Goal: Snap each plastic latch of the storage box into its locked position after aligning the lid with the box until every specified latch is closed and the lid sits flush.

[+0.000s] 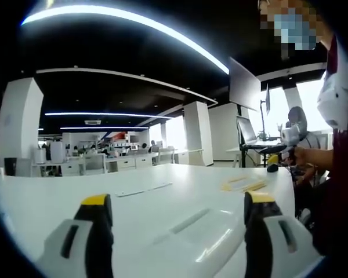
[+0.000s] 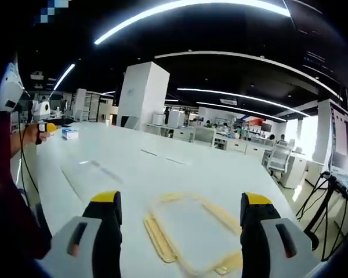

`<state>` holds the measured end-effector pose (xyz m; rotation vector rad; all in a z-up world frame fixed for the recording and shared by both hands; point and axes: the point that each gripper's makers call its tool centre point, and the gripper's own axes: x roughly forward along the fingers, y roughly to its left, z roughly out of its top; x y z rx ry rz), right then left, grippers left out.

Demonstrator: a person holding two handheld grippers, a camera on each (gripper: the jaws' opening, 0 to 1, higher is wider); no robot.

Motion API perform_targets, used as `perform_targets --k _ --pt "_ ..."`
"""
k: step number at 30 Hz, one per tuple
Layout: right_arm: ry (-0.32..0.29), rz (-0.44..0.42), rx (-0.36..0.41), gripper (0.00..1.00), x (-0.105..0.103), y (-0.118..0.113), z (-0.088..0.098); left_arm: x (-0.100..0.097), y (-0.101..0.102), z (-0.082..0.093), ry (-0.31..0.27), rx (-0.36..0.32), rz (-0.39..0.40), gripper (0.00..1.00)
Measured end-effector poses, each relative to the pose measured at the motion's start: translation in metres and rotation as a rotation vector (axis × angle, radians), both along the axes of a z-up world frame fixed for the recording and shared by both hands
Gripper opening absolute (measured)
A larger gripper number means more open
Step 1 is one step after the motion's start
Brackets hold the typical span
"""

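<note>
Down at the near edge of the white bench [image 1: 58, 191], the left gripper [image 1: 178, 231] hangs with its yellow-tipped fingers [image 1: 98, 202] spread wide and nothing between them; right below and between them lies a clear storage box [image 1: 191, 237], its smooth translucent top catching the ceiling lights. From the right gripper view, the right gripper [image 2: 180, 231] is spread just as wide and just as empty, and between its fingers a flat clear lid [image 2: 188, 231] with a yellowish rim lies on the bench surface, one long side latch [image 2: 158, 238] showing along its left edge. Whether either gripper touches what lies under it cannot be told. Farther along the bench in the left gripper view the same yellow-rimmed lid [image 1: 243, 184] sits well apart from the box, and beyond it a person's hand [image 1: 298, 155] grips the other gripper near the bench end. In the right gripper view, a hand [image 2: 37, 134] at the far left holds the other gripper, with a small blue-and-white box [image 2: 69, 134] beside it. Beyond stand white pillars, office desks, chairs and a monitor [image 1: 245, 86] on a stand.
</note>
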<state>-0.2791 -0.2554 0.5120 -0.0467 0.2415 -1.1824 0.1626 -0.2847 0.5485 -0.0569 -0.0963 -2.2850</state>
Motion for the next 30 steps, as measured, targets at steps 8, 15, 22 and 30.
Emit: perform_targets --k 8,15,22,30 --pt "0.021 0.023 0.03 0.83 0.0 -0.001 -0.008 -0.001 0.001 -0.002 -0.003 0.004 0.0 0.94" --pt "0.037 0.043 0.053 0.81 -0.002 0.0 -0.014 -0.001 0.002 -0.003 -0.005 0.003 0.0 0.94" --pt "0.076 0.063 0.09 0.77 -0.005 -0.001 -0.022 -0.003 0.002 -0.003 -0.008 0.001 -0.003 0.95" --pt "0.128 0.113 0.157 0.76 -0.003 0.0 -0.037 -0.001 0.003 -0.003 -0.006 0.002 -0.001 0.95"
